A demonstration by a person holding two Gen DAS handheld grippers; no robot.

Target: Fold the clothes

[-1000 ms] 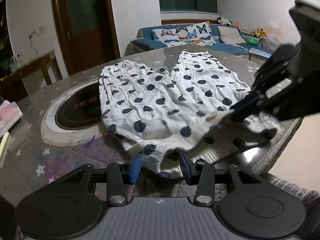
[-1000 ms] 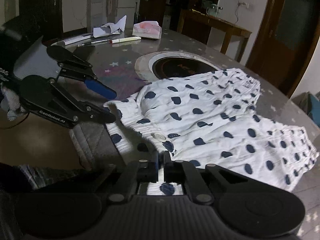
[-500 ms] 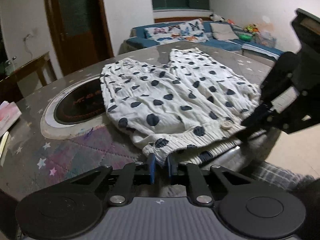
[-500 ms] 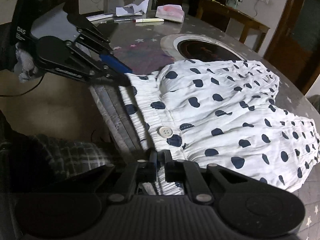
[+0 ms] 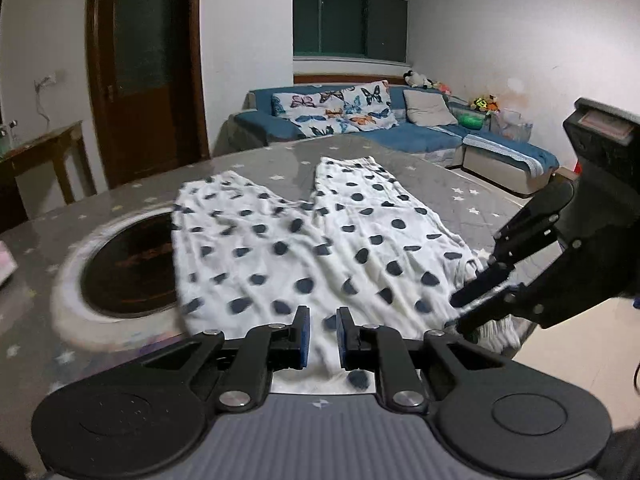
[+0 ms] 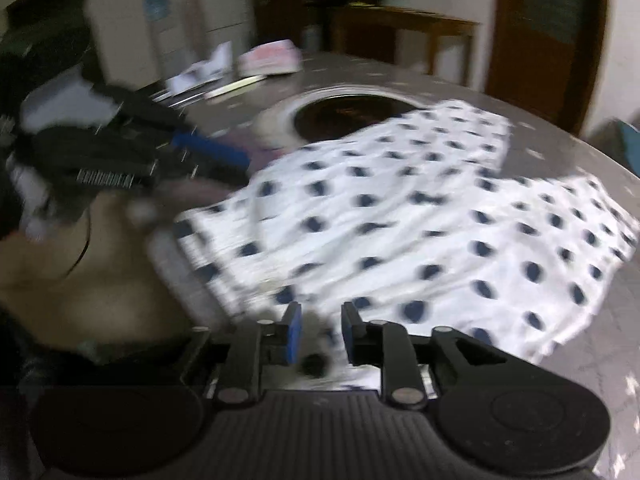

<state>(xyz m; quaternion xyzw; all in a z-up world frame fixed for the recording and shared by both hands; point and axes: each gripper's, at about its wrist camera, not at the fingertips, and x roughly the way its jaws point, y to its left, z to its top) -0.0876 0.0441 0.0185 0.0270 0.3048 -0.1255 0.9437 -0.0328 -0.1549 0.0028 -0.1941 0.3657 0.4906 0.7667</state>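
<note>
White shorts with dark blue dots (image 5: 304, 256) lie spread on the grey table, waistband at the near edge, both legs pointing away. They also show in the blurred right wrist view (image 6: 420, 220). My left gripper (image 5: 322, 338) is open a little, its blue pads apart over the waistband's left part. My right gripper (image 6: 318, 334) is open too, just above the waistband's right part. Each gripper shows in the other's view: the right one (image 5: 468, 308) at the waistband's right corner, the left one (image 6: 224, 164) at its left corner.
A round inset cooktop (image 5: 128, 264) sits in the table, partly under the shorts' left leg. Papers, pens and a pink packet (image 6: 272, 56) lie at the table's far side. A blue sofa (image 5: 360, 128) and a wooden door (image 5: 144, 60) stand beyond the table.
Both grippers were shut on the waistband half a second ago and have opened, letting it go. The shorts now lie flatter and further onto the table. The right view is motion-blurred.
</note>
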